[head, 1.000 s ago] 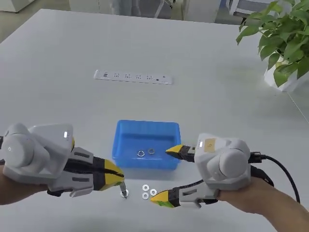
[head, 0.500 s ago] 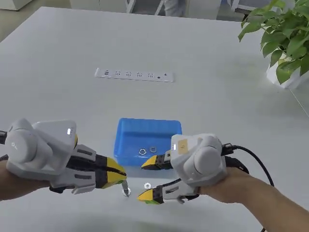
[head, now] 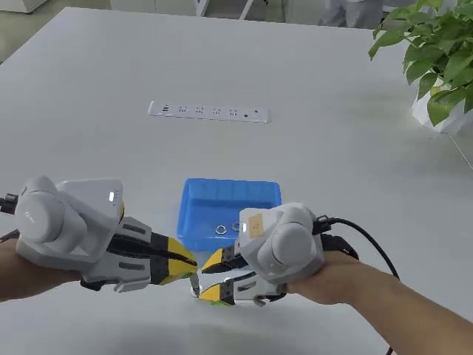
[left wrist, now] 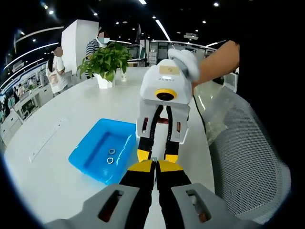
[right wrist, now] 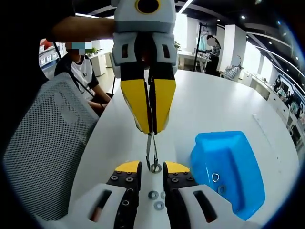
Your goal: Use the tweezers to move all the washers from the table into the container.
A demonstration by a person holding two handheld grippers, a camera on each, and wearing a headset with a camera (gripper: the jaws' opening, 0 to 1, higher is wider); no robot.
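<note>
Tweezers (right wrist: 150,145) clamped in the closed left gripper (right wrist: 151,130), tips at one washer (right wrist: 155,167) on the table (right wrist: 214,100); right gripper (head: 211,277) part open, holding nothing, jaws flanking those tips; loose washers (right wrist: 153,194) just beside; two washers (right wrist: 215,177) in the container (right wrist: 233,152)

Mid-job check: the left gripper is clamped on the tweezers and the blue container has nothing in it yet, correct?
Not quite. The left gripper is shut on the tweezers, but the blue container is not empty: two washers lie on its floor, as the head view and the left gripper view show.
</note>
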